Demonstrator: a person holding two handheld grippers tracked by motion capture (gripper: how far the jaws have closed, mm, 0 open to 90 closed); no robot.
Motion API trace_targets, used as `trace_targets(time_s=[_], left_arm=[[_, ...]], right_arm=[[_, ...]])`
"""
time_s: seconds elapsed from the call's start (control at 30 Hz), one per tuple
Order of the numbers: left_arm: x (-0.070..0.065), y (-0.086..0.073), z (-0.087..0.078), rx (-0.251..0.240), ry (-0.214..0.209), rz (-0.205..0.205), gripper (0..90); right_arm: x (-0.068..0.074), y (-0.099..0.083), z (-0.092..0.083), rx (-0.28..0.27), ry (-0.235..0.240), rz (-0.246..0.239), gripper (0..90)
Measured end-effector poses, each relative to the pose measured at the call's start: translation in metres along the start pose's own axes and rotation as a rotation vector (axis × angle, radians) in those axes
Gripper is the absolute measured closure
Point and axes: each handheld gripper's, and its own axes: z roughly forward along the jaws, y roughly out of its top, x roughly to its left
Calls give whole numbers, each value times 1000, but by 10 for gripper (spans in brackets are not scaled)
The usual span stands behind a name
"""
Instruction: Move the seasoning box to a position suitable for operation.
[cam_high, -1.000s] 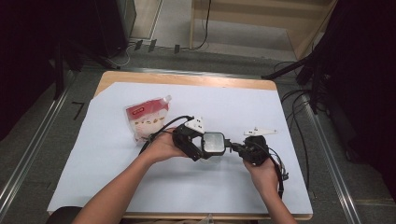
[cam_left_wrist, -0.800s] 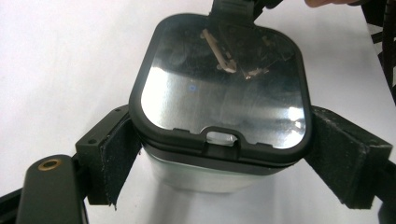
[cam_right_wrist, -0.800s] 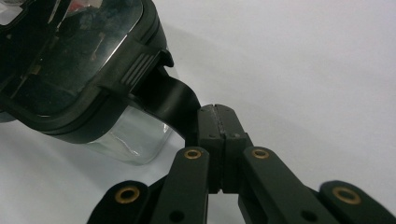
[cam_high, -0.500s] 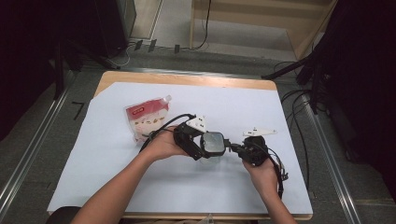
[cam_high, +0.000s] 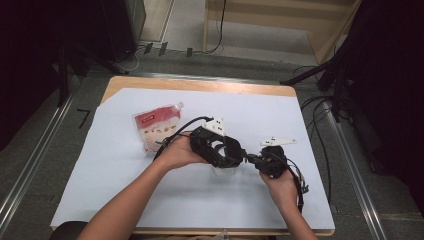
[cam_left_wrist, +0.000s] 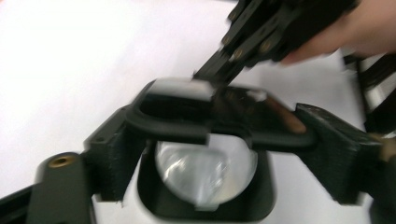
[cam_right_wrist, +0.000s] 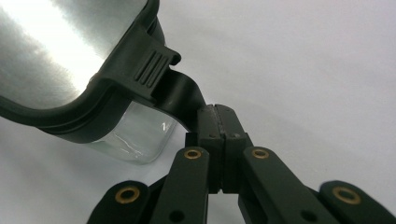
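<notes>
Glass container (cam_right_wrist: 133, 135) on tabletop (cam_high: 125, 165), lid latch (cam_right_wrist: 180, 100) pinched by closed right tongs (cam_right_wrist: 217, 116), lid (cam_left_wrist: 219, 116) straddled by left tongs (cam_left_wrist: 224, 154), jaws just narrowed, grip unclear

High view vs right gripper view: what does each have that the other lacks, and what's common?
High view: the red-and-white pouch lying on the white sheet, and the person's left hand. Right gripper view: a close look at the right gripper shut on the black tab below the ribbed latch. Shared: the lid and the clear container under it.
</notes>
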Motion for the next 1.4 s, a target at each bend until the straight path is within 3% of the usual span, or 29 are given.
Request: trace_targets(time_s=[0.1, 0.17, 0.33, 0.6, 0.77, 0.97, 1.13, 1.2, 1.4], left_arm=[[-2, 8, 2, 7, 4, 4, 358], [-5, 12, 3, 25, 28, 26, 359], [-8, 21, 9, 53, 28, 25, 381], [-13, 30, 24, 54, 53, 29, 400], [-13, 30, 28, 53, 36, 24, 402], [-11, 27, 16, 40, 2, -7, 427], [-11, 24, -3, 29, -5, -38, 432], [-13, 22, -11, 33, 13, -39, 446], [-15, 10, -30, 32, -2, -101, 531]], right_arm=[[1, 0, 0, 2, 4, -2, 900], [1, 0, 0, 2, 4, -5, 900], [1, 0, 0, -5, 3, -1, 900], [2, 0, -1, -14, 4, -2, 900], [1, 0, -1, -18, 12, -2, 900], [0, 1, -7, -34, 53, -27, 900], [0, -4, -22, -30, 72, -18, 853], [2, -8, -28, -31, 87, -13, 836], [21, -20, -34, -26, 161, -36, 681]])
